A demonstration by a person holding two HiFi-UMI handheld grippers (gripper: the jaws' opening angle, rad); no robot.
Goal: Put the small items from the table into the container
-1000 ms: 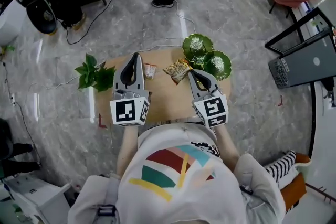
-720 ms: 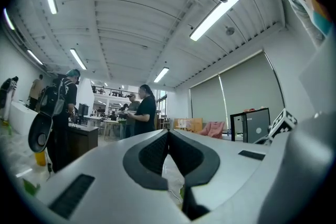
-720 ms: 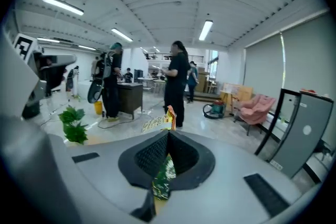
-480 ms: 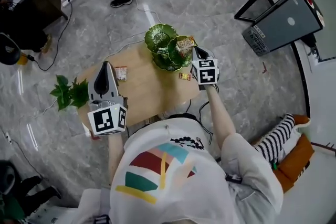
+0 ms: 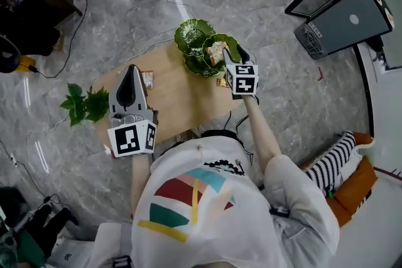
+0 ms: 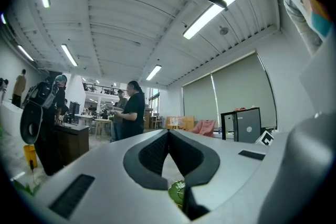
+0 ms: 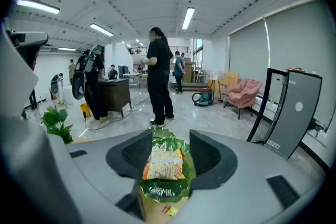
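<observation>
Right claw (image 7: pixel 167 139) opening around the snack packet (image 7: pixel 164 162) lying in the green dish (image 7: pixel 163 190), left claw (image 6: pixel 168 134) pressed together

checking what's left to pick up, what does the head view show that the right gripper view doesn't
Only the head view: a small packet lying on the table beside the left tongs. Only the right gripper view: the right tongs opening, jaws apart either side of the snack bag, not pressing it. Both: the snack bag in the green dish, and a small sweet on the table by it.
</observation>
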